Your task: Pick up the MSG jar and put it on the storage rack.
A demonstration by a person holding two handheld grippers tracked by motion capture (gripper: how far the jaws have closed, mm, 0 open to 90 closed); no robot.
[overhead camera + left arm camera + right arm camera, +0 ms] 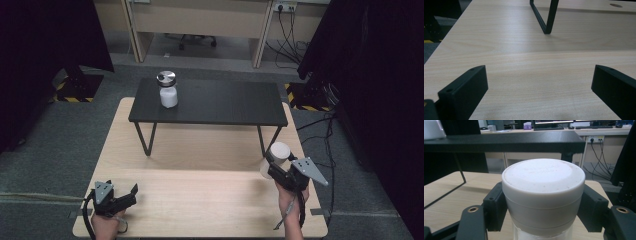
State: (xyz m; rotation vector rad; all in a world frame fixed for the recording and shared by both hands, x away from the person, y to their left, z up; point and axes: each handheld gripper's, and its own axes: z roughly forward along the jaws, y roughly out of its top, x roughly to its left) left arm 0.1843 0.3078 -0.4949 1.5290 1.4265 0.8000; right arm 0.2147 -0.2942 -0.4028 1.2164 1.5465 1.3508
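White jar (543, 195): round, matte plastic lid with faint embossed lettering on top, a ridge around the lid wall, clear glassy body just showing below it. Right gripper (543, 210) clamps it, black jaws pressed on both sides of the lid wall, jar upright. In the high view the jar (277, 156) is held above the front right part of the wood table (200, 200), near the right leg of the black shelf (225, 102), right gripper (275, 167) under a grey three-cornered plate, hand (290, 200) behind it. Left gripper (131, 194) sits at the front left of the table, jaws spread wide with nothing between; in its own view the blocky matte black fingers (465, 92) frame bare light wood grain. Shelf: flat dark rectangular top on thin bent metal legs (546, 17). Second jar (167, 90) stands on the shelf's left end, white body, shiny metal lid. Grey carpet around the table.
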